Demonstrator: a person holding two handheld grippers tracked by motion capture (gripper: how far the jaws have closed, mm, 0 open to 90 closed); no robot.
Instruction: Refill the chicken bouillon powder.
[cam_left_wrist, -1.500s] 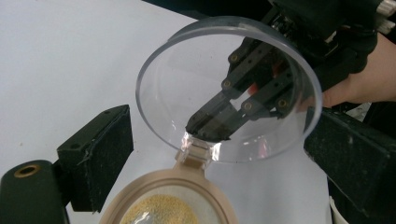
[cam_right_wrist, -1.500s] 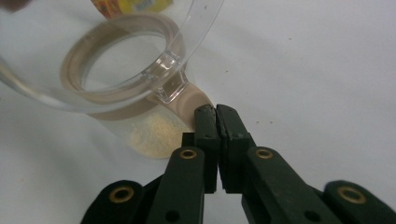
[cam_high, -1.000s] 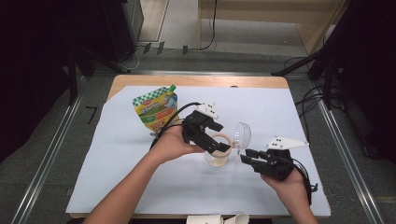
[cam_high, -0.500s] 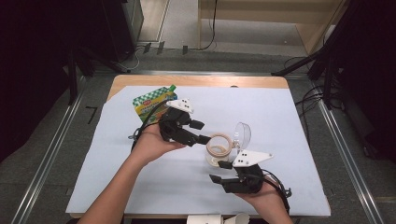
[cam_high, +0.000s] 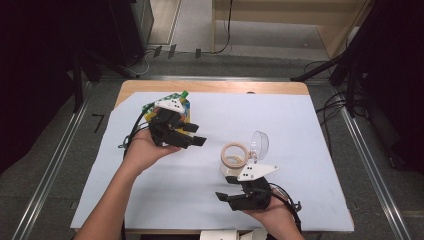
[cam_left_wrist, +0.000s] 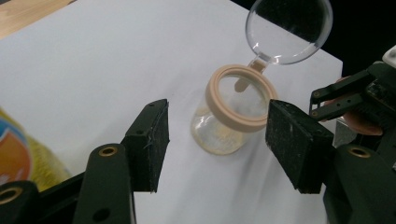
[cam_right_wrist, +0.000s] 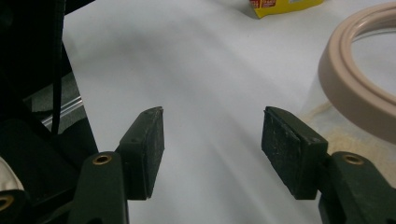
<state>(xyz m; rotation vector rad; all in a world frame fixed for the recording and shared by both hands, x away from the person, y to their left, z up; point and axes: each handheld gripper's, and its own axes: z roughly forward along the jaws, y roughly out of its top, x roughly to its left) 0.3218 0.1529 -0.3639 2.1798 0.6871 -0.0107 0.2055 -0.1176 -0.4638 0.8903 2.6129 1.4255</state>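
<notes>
Both forearms reached over the white table, left gripper (cam_high: 192, 136) and right gripper (cam_high: 224, 189) empty; the right's jaws had just been opening. The open jar (cam_high: 235, 159) stood between them, untouched.

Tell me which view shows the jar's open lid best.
The left gripper view: the clear round lid stands flipped up behind the jar, seen whole and sharp. The high view shows the lid small, tilted up beside the jar's rim. The right gripper view catches part of the jar's tan rim.

jar (cam_high: 235, 161): centre-right of the frame, on the surface (cam_high: 300, 130), lid (cam_high: 259, 145) hinged open behind it
pouch (cam_high: 176, 106): upper left, well apart from jar
</notes>
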